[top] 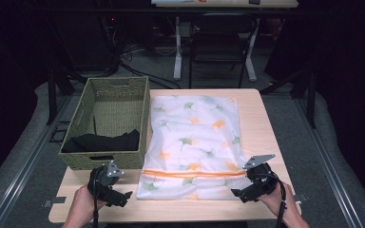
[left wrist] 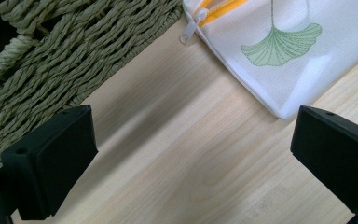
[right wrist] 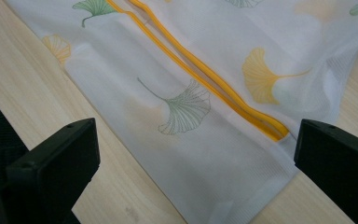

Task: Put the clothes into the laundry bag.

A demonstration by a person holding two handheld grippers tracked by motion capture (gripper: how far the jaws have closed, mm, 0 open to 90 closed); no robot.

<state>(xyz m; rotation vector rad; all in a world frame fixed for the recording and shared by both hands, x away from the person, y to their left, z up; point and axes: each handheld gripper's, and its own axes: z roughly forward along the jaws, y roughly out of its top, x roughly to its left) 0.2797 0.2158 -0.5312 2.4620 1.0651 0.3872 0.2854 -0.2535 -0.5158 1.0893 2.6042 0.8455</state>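
From above, the bag (top: 193, 142) lies flat on the bench (top: 266, 137) beside the basket (top: 105, 124), between 2 grippers, left (top: 123, 197) and right (top: 237, 194). The left gripper view shows wide jaws over bare wood near the bag's corner. The right gripper view shows wide, empty jaws above its zip (right wrist: 205, 74).

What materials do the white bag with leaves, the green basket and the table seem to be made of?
The white bag looks like thin, matte mesh fabric: a fine weave shows in the right gripper view, and it has an orange zipper. The basket seems to be woven from twisted, olive-green rope, perhaps paper or grass. The table has a pale wood grain; whether solid wood or laminate is unclear.
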